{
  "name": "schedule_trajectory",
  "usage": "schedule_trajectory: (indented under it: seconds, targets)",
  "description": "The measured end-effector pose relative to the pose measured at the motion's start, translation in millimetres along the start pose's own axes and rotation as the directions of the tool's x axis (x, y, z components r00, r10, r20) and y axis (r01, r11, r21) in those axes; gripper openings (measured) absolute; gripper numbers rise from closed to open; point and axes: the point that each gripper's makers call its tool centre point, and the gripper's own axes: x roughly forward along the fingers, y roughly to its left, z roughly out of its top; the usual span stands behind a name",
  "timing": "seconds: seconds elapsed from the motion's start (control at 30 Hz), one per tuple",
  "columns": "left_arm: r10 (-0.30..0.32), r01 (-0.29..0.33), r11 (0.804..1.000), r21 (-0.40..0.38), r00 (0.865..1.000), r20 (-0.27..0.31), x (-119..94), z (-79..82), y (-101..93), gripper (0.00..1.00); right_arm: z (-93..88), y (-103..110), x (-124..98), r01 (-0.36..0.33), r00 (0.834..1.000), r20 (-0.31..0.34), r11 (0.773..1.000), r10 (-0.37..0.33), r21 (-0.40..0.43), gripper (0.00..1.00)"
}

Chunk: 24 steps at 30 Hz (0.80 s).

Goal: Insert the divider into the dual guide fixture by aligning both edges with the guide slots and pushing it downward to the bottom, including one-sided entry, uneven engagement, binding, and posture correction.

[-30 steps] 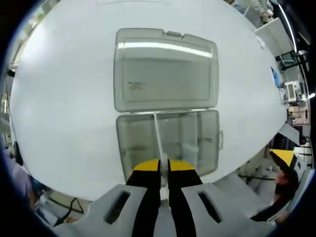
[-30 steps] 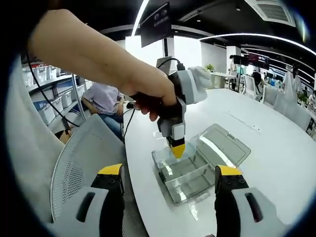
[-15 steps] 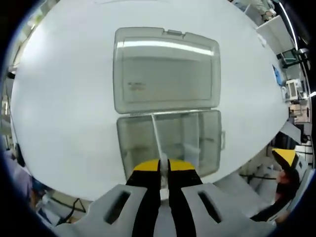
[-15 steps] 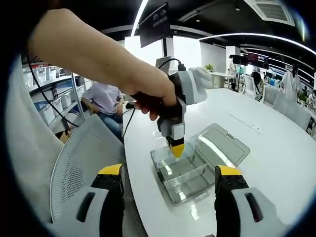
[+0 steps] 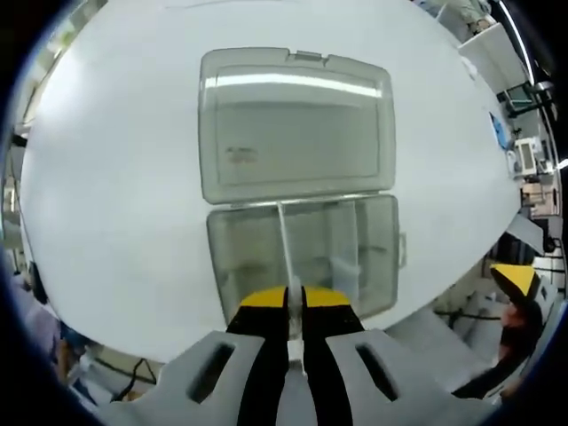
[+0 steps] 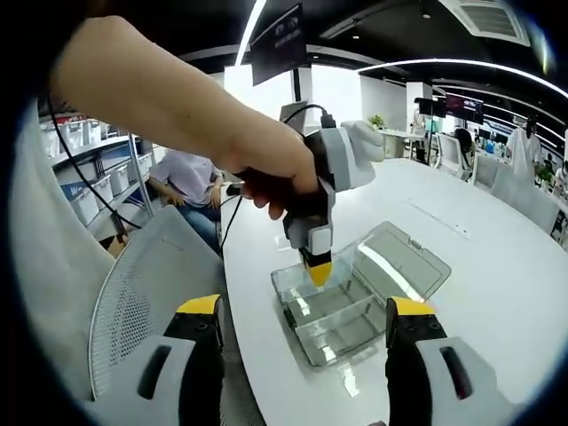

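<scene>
Two grippers are at work: the left gripper has its jaws pinched nearly together on the thin clear divider, holding it upright over the open box, which sits near the table edge closest to the person. The divider's far end meets the hinge-side wall; whether both ends sit in their slots is hard to tell through the clear plastic. It looks partly entered, with the push to the bottom left. The right gripper hangs wide open, well apart, holding nothing.
</scene>
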Motion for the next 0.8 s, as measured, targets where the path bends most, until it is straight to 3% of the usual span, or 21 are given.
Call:
schedule_trajectory:
  seconds: [0.27, 0.8]
  targets:
    - [0.034, -0.034, 0.999, 0.002, 0.999, 0.008, 0.0, -1.3, 7.9, 0.01, 0.1, -1.1, 0.3, 0.0, 1.0, 0.0, 1.0, 0.0, -0.002, 0.72]
    - [0.031, -0.031, 1.0, 0.001, 1.0, 0.003, 4.7, -0.5, 4.1, 0.01, 1.2, -4.8, 0.4, 0.002, 1.0, 0.007, 1.0, -0.002, 0.004, 0.72]
